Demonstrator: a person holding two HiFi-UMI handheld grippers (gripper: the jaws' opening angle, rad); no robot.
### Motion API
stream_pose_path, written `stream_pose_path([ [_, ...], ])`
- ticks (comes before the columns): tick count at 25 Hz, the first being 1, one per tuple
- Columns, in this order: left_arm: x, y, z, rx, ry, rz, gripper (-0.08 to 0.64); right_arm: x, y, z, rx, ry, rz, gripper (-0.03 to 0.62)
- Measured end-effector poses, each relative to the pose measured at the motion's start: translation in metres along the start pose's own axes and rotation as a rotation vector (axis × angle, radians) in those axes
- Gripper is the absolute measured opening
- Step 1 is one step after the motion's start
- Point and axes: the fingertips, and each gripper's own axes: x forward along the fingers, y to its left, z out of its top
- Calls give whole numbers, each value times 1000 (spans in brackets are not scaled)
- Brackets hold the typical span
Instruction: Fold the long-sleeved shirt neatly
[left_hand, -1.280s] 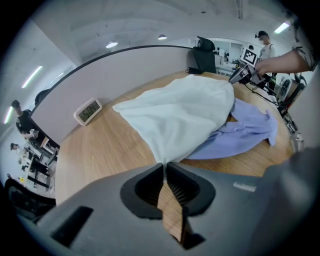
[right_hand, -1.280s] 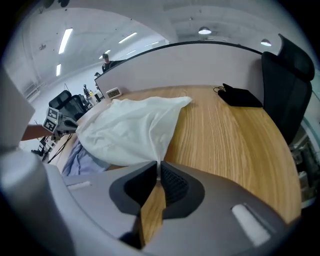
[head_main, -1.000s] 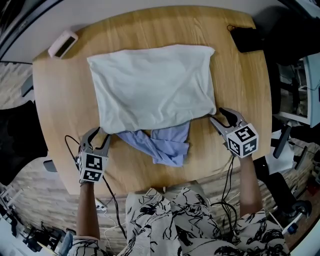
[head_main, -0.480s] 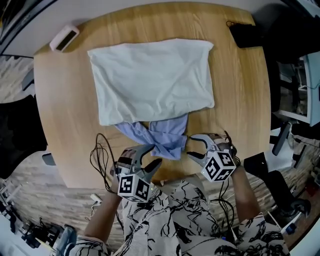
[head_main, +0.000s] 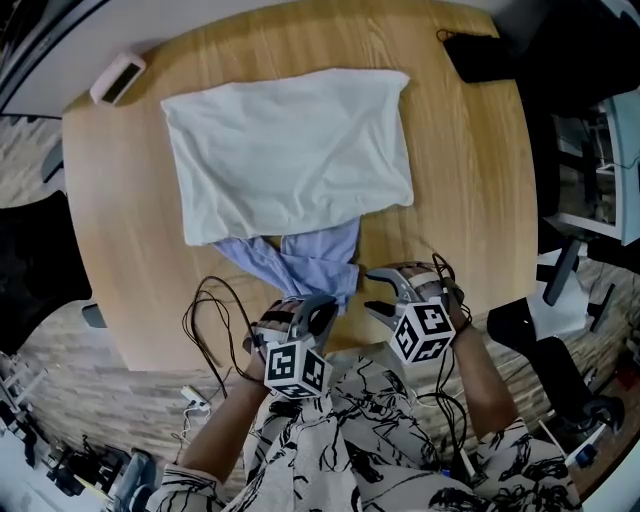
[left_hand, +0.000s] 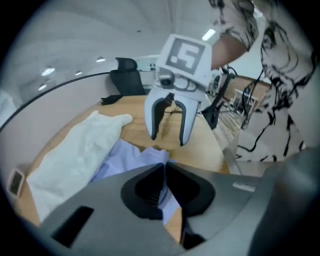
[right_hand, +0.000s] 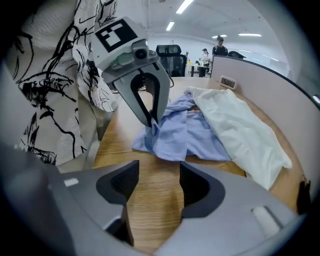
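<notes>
A white cloth (head_main: 290, 150) lies flat on the round wooden table (head_main: 470, 180). A crumpled pale blue garment (head_main: 305, 262) sticks out from under its near edge. My left gripper (head_main: 325, 305) has just been closing and is shut on the blue garment's near edge. In the right gripper view the left gripper (right_hand: 151, 122) pinches a raised fold of the blue fabric (right_hand: 185, 135). My right gripper (head_main: 372, 292) stands just right of that fold. Its jaws have been opening and are open, with only bare wood between them.
A small pale box (head_main: 110, 78) sits at the table's far left edge and a black object (head_main: 480, 55) at the far right. Cables (head_main: 215, 310) trail off the near edge by my left arm. The person's patterned clothing is close behind both grippers.
Both grippers left the white cloth's near corners and came inward to the blue garment's near edge. The left gripper went from open to shut on the blue fabric.
</notes>
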Motion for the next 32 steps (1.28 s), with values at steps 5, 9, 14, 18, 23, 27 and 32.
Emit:
stream_pose_path([
  [5, -45, 19, 4, -91, -169, 78, 21, 2, 1, 41, -52, -123, 8, 272],
  [9, -70, 32, 7, -170, -267, 99, 21, 9, -6, 81, -85, -215, -34, 287],
  [14, -107, 63, 13, -299, -356, 138, 21, 22, -7, 103, -160, -202, -52, 296],
  [18, -136, 88, 17, -375, -416, 150, 23, 26, -15, 124, -140, -249, -90, 362],
  [23, -161, 106, 6, -335, -396, 178, 23, 11, -36, 159, -150, -346, -214, 70],
  [27, -190, 114, -3, -269, -409, 183, 23, -22, -40, 190, -136, -416, -211, 21],
  [32, -227, 126, -8, -184, -470, 224, 23, -43, -32, 230, -105, -444, -136, 20],
])
